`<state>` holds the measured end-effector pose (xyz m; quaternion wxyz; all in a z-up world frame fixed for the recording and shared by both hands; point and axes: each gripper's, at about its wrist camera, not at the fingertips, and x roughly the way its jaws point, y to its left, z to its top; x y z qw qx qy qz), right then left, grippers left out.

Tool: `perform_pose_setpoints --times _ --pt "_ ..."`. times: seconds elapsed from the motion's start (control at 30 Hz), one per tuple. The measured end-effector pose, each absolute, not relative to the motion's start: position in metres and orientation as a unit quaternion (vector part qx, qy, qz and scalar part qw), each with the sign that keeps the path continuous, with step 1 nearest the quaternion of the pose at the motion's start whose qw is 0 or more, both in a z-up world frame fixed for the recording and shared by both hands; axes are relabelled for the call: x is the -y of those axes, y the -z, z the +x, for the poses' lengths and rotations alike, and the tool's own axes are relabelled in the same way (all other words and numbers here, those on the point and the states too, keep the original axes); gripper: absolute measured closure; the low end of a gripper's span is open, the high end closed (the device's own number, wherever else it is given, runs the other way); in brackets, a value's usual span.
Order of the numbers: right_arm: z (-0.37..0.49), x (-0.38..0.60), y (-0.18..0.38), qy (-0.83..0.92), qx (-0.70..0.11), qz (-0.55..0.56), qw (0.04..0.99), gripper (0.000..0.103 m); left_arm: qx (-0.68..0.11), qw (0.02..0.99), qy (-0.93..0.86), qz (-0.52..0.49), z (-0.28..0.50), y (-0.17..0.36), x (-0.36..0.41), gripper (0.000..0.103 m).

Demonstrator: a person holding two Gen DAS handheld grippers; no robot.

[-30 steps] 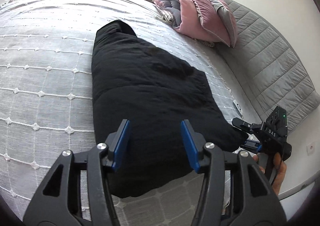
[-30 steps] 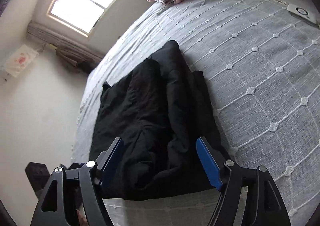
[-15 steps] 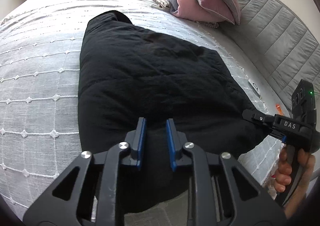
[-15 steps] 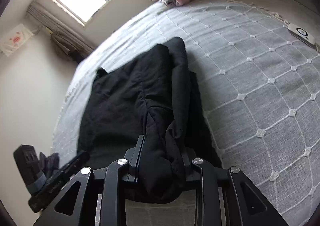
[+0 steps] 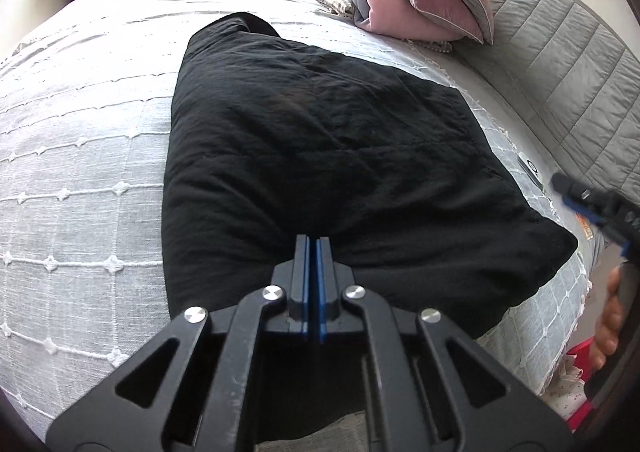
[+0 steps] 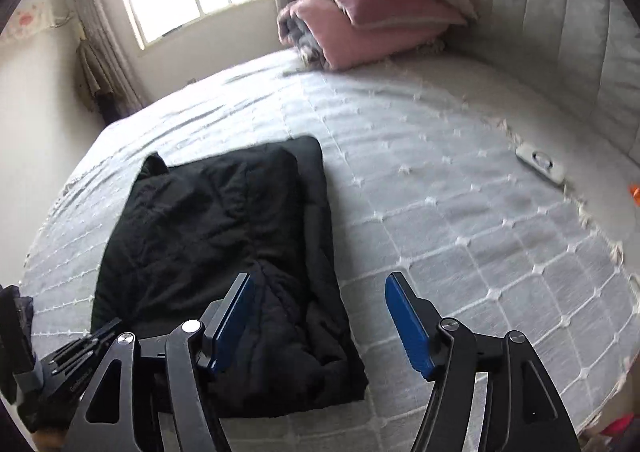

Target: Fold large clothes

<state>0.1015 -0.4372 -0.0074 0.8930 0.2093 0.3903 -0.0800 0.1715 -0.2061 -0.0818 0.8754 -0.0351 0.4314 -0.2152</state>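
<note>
Black garment point(image 5: 320, 155) half-folded on the bed point(image 5: 80, 179).
Left gripper point(image 5: 313, 248) pinched shut at its near hem, cloth between pads unclear; right gripper point(image 6: 316, 312) opening, empty. Lift both corners evenly.

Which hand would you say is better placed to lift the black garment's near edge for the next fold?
Left, probably: its tongs look shut on the garment; the right tongs are opening, empty.
</note>
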Motion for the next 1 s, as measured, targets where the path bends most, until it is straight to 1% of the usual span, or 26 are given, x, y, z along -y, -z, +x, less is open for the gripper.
perform_pose_setpoints --times 0.03,0.07,0.1,0.13,0.17,0.3,0.43,0.53,0.6,0.63,0.7,0.87,1.0 --pt "0.099 0.432 -0.001 0.062 -0.369 0.203 0.905 0.035 -0.43 0.876 0.214 -0.032 0.171 0.082 0.207 0.097" --pt "0.098 0.425 -0.006 0.041 -0.356 0.197 0.913 0.045 -0.429 0.878 0.211 -0.029 0.169 0.082 0.208 0.097" --pt "0.099 0.419 -0.008 0.026 -0.353 0.19 0.916 0.058 -0.428 0.879 0.208 -0.026 0.169 0.081 0.209 0.097" --pt "0.102 0.413 -0.006 0.017 -0.363 0.18 0.914 0.085 -0.428 0.88 0.206 -0.025 0.168 0.081 0.21 0.097" --pt "0.109 0.408 -0.001 0.02 -0.382 0.172 0.908 0.091 -0.426 0.881 0.203 -0.021 0.167 0.08 0.211 0.097" --pt "0.135 0.394 0.052 0.037 -0.489 0.135 0.861 0.091 -0.417 0.886 0.202 -0.008 0.163 0.077 0.214 0.097" --pt "0.135 0.401 0.064 0.031 -0.494 0.156 0.854 0.091 -0.429 0.878 0.212 -0.026 0.166 0.069 0.205 0.097" --pt "0.132 0.401 0.063 0.028 -0.498 0.156 0.852 0.091 -0.448 0.865 0.216 -0.06 0.183 0.051 0.193 0.096" --pt "0.131 0.399 0.06 0.031 -0.499 0.155 0.852 0.091 -0.443 0.869 0.212 -0.068 0.199 0.039 0.186 0.095" --pt "0.131 0.399 0.06 0.033 -0.5 0.154 0.851 0.09 -0.44 0.871 0.205 -0.07 0.21 0.032 0.184 0.091" --pt "0.136 0.398 0.06 0.036 -0.503 0.152 0.85 0.089 -0.443 0.871 0.199 -0.077 0.232 0.025 0.182 0.089" --pt "0.138 0.396 0.054 0.037 -0.506 0.16 0.847 0.088 -0.449 0.875 0.168 -0.074 0.298 0.019 0.191 0.088" --pt "0.141 0.4 0.055 0.031 -0.508 0.167 0.844 0.088 -0.471 0.861 0.169 -0.088 0.339 0.033 0.205 0.088"
